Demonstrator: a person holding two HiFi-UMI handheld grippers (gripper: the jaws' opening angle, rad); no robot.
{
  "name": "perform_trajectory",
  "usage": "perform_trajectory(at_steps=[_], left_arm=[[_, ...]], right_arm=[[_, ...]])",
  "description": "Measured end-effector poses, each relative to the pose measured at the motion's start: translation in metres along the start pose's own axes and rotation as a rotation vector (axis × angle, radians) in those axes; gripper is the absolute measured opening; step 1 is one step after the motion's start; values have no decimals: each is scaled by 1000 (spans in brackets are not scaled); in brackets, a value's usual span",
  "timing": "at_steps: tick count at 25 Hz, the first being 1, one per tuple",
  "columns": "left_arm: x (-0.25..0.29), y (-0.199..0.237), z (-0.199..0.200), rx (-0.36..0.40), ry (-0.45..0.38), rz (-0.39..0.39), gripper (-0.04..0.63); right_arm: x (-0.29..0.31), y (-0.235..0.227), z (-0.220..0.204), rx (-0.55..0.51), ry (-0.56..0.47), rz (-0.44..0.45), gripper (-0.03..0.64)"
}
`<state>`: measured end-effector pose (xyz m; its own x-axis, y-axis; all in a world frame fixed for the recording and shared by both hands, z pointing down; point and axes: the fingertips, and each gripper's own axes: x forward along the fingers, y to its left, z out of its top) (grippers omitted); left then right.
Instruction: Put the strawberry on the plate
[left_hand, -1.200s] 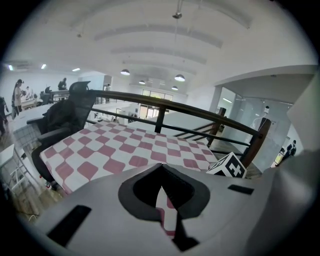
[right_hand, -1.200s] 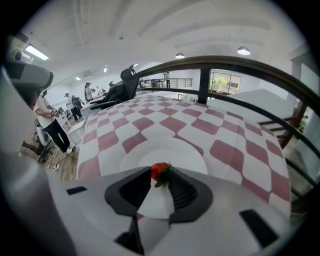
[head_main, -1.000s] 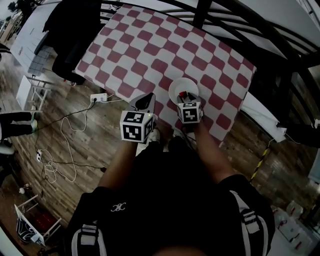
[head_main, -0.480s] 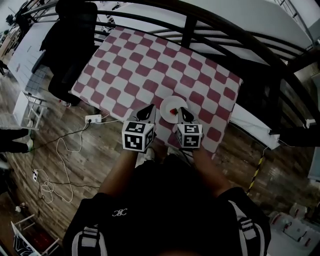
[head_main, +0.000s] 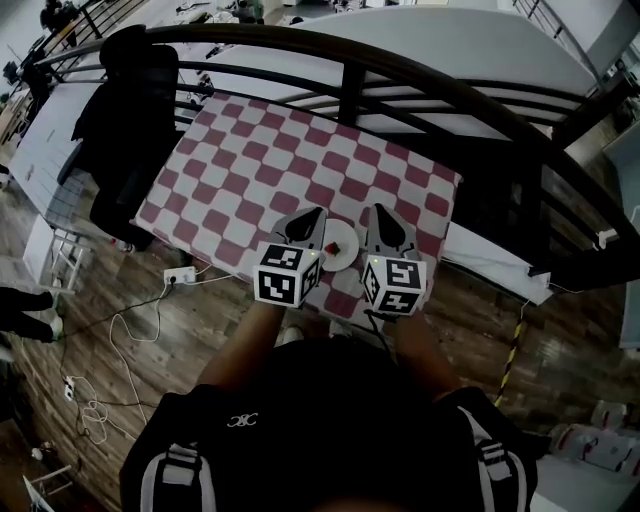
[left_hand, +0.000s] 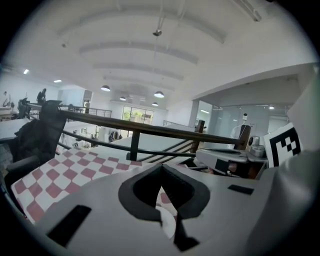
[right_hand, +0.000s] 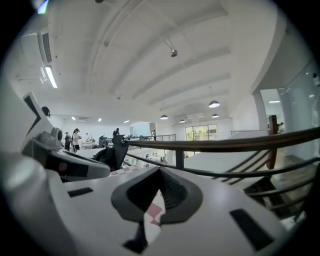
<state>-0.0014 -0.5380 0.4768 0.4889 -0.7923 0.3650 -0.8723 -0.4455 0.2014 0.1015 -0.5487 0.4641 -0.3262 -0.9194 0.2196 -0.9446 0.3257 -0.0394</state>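
Checkered counter (head_main: 250, 170) bears the plate (head_main: 345, 240), strawberry (head_main: 332, 248) on it, between left tongs (head_main: 306, 224) and right tongs (head_main: 386, 224). Both are closed, empty: we judge it done.

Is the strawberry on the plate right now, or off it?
On it. The head view shows the red strawberry lying on the white plate, near the front edge of the checkered tablecloth.

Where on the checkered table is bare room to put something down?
Bare: the far half of the checkered cloth up to the railing, and its left part beside the black garment. Crowded: the near edge, where the plate with the strawberry lies between the left gripper and the right gripper.
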Motion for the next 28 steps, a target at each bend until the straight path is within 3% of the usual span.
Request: perform_trajectory(at_steps=[5, 10, 28], left_arm=[[4, -11, 29, 39, -50, -29, -10], [6, -17, 45, 69, -79, -49, -9], [10, 8, 51, 79, -77, -44, -11]], right_arm=[[-7, -7, 33, 8, -36, -18, 12], [-8, -14, 37, 25, -47, -36, 12], [11, -1, 38, -10, -40, -37, 12]])
